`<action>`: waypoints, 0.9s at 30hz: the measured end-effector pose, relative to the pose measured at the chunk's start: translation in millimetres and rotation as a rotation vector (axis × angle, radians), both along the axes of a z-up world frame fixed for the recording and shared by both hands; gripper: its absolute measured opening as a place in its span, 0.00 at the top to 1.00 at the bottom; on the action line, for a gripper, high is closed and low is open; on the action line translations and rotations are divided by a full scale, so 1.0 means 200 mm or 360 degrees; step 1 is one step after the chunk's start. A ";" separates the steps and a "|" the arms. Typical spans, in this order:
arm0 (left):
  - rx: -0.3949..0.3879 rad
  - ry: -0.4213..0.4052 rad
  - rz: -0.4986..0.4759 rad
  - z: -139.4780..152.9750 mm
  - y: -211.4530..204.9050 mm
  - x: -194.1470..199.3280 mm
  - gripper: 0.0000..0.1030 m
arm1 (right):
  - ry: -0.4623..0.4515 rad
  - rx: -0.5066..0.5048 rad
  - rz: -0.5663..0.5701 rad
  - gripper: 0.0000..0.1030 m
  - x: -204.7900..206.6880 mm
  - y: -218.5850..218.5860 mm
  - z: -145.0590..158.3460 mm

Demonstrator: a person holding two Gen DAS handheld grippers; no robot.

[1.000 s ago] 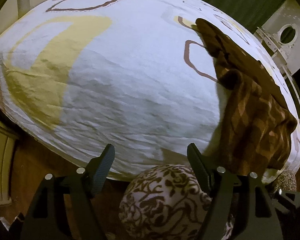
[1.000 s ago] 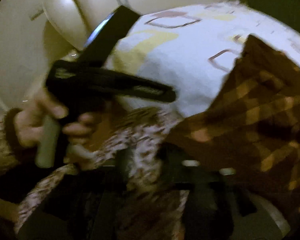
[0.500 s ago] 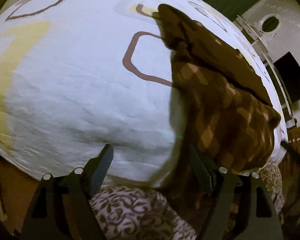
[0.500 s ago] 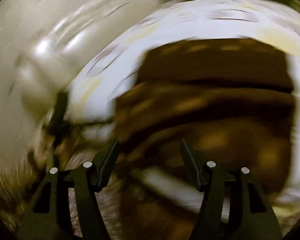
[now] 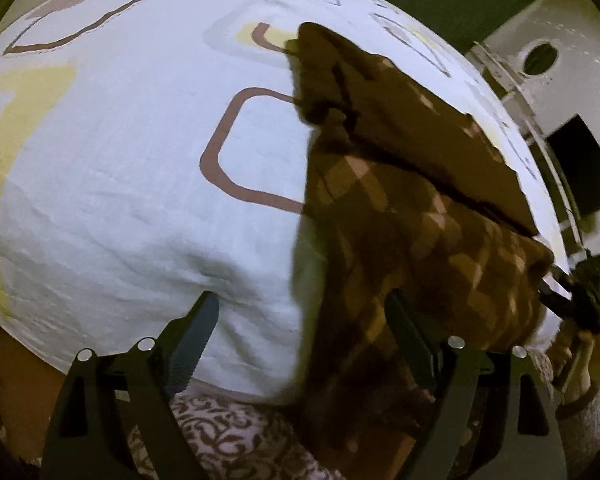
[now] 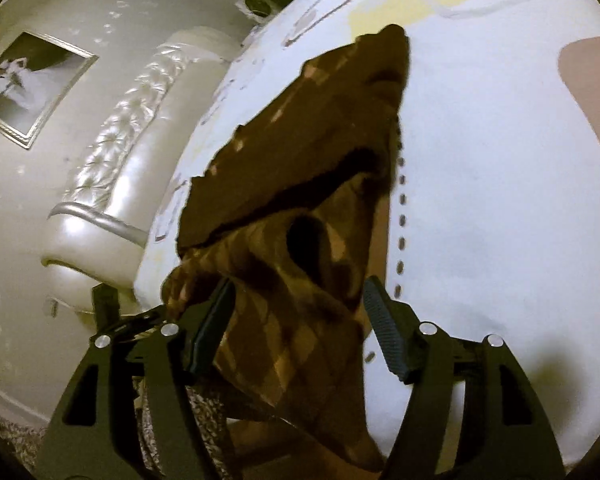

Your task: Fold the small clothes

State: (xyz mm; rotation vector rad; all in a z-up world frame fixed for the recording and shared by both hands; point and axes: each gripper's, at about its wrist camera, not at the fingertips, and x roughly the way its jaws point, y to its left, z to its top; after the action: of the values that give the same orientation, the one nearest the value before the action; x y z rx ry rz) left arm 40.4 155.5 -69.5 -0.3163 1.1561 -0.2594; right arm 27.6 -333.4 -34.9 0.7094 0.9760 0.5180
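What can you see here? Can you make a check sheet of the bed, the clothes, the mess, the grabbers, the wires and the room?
Surface: white bedspread with brown and yellow shapes, lightly wrinkled.
Job's things: brown checked garment lies rumpled on the bed, partly folded over itself, its near end hanging over the edge.
Clutter: nothing seen.
Grippers: left hand-held gripper jaws opening, above the bed edge, nothing gripped. Right hand-held gripper jaws opening, garment between them, pads not pressing it.
Cables: nothing seen.
Surroundings: padded cream headboard, framed picture on the wall, dark screen.
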 end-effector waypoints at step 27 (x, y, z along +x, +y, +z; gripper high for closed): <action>-0.0380 -0.0047 -0.0138 0.04 0.03 0.04 0.35 | -0.0068 -0.0144 0.0188 0.69 -0.03 0.06 -0.01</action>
State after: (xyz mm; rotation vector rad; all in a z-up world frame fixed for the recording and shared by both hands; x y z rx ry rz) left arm 48.4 162.2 -61.5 -0.4711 1.1125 -0.4787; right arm 21.8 -321.6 -36.3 0.5600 0.9993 0.5862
